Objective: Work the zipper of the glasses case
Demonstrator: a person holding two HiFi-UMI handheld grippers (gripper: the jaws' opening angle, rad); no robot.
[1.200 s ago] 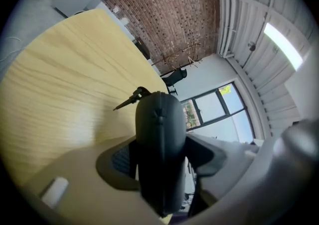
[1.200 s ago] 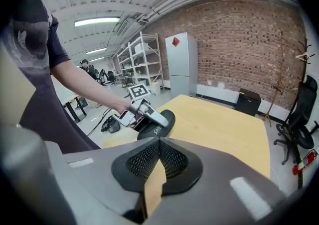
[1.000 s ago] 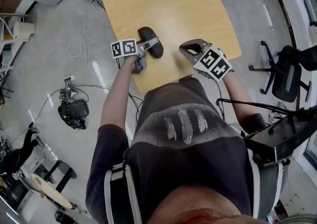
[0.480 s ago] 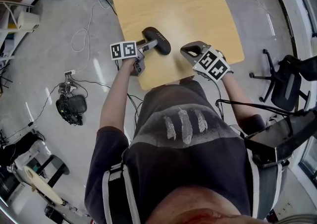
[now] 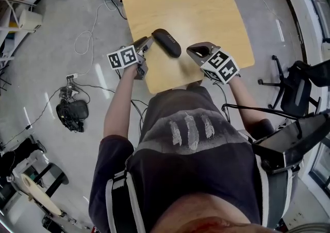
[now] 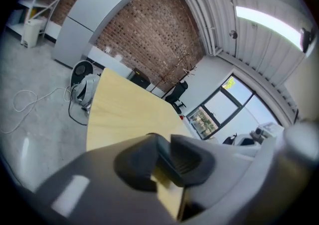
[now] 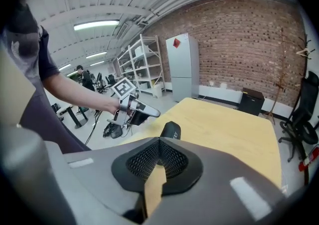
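Now glasses case (image 5: pixel 166 43) closed; left gripper (image 5: pixel 145 43) jaws closing empty, right gripper (image 5: pixel 199 49) jaws together

Dark glasses case (image 5: pixel 166 42) flat on light wooden table (image 5: pixel 198 5)

Your wooden table (image 5: pixel 196 5) carries a dark case (image 5: pixel 166 43), lying slantwise towards the edge nearest you.

One glasses case (image 5: pixel 166 43) — one table (image 5: pixel 196 5)
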